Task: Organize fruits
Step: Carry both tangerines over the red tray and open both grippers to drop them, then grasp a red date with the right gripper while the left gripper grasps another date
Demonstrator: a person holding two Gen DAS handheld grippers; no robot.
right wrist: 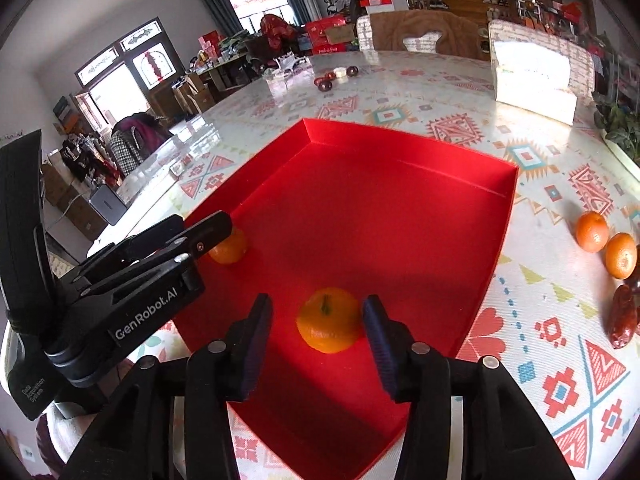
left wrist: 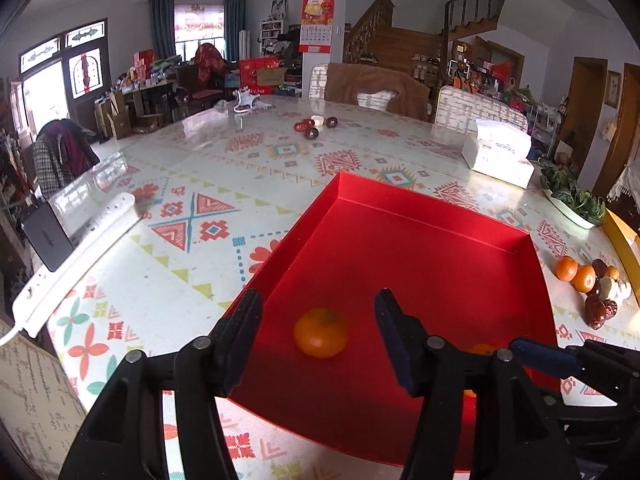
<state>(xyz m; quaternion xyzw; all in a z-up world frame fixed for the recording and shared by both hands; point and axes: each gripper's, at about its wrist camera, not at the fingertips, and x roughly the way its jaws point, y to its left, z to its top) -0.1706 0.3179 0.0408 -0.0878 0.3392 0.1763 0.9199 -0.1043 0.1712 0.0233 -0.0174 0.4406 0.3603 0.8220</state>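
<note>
A shallow red cardboard tray [right wrist: 400, 200] lies on the table [left wrist: 240, 168] with its patterned cloth, and it holds two small orange mandarins. One mandarin [left wrist: 321, 332] sits between the spread fingers of the left tool [left wrist: 318, 312], touching neither. The other mandarin [right wrist: 329, 319] sits between the fingers of the right tool [right wrist: 318, 314], which stand apart; the right-hand pad is just beside or touching the fruit, I cannot tell which. Most of the tray floor is bare. Right of the tray's rim, two more mandarins [right wrist: 606, 243] and dark red dried dates [right wrist: 622, 318] lie on the cloth. A white tissue box [left wrist: 500, 156] stands well beyond the tray.
</note>
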